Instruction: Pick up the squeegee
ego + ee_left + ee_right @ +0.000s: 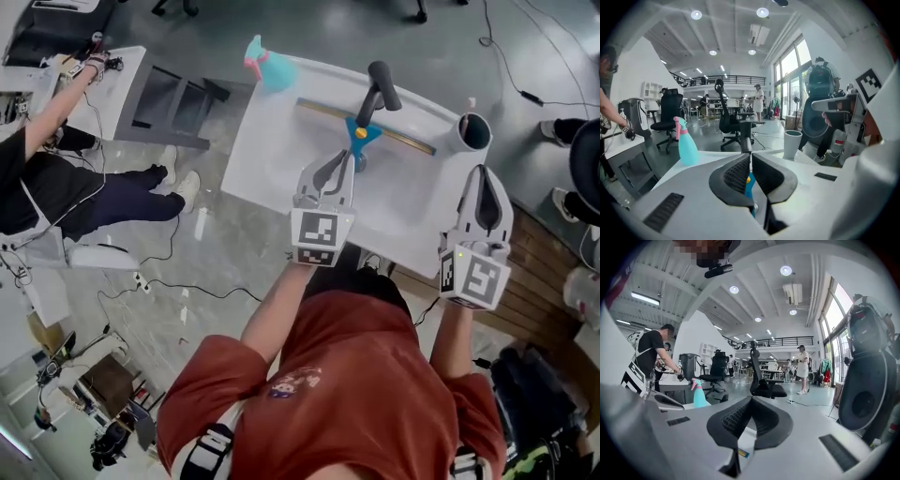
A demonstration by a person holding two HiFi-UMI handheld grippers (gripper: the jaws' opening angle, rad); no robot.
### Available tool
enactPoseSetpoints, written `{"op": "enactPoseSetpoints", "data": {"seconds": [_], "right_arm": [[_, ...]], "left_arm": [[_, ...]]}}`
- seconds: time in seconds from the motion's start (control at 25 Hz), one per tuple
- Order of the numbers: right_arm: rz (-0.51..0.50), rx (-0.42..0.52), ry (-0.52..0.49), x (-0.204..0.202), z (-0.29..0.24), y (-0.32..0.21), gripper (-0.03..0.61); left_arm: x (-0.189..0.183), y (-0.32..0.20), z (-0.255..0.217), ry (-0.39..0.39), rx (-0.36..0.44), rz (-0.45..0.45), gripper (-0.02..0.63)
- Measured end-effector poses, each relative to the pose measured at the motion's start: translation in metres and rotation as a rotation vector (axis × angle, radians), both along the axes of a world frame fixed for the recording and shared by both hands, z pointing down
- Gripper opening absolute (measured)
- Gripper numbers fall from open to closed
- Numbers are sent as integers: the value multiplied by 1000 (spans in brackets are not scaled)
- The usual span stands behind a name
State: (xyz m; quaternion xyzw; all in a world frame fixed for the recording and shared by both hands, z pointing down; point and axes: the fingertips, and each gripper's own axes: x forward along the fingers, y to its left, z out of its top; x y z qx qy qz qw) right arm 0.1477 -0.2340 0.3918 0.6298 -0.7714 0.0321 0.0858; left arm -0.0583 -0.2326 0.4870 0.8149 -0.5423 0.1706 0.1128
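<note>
The squeegee [361,131] lies on the white table [272,159], around the middle and toward the far side. It has a thick black handle [382,84] that sticks up at an angle. A bright blue neck with a small orange spot joins the handle to a long thin blade [398,136], brass-coloured, lying flat along the table top.

The left gripper [349,161] sits over the middle of the table, its tips right at the blue neck. In the left gripper view its jaws [751,154] stand closed with only a hairline slit between them. The black handle [746,137] rises just beyond the tips and some blue shows below, but nothing is pinched between the pads.

The right gripper [482,173] hangs at the table's right end, its jaws also pressed together and empty, as the right gripper view [751,399] shows.

A teal spray bottle [270,66] with a pink trigger stands at the table's far left corner, and a white cup [473,133] at its far right end.

Each gripper's cube carries black-and-white square markers. A small coloured sticker [743,453] below the right jaws is too small to read.
</note>
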Motion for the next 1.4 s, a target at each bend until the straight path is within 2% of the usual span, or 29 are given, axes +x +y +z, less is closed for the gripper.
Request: {"op": "enactPoseSetpoints", "data": {"seconds": [0.32,0.56,0.64,0.84,1.12,1.4], "right_arm": [[-38,-38,13,-20,24,-17,8],[-50,-66,12,-29,43,-26,8],[-56,-80,11,-33,50,-29,8],[-55,-98,17,-38,65,-35,8],[-24,-97,33,-29,70,-46,8],[-17,-98,37,-30,73,-53,8]], "left_arm": [[-4,-17,60,-49,-153,9,80],[0,-28,99,-51,-255,20,128],[0,-30,115,-63,-298,26,168],[0,-36,150,-62,-380,13,177],[0,-42,182,-99,-444,2,178],[4,-53,193,-128,-450,16,179]]}}
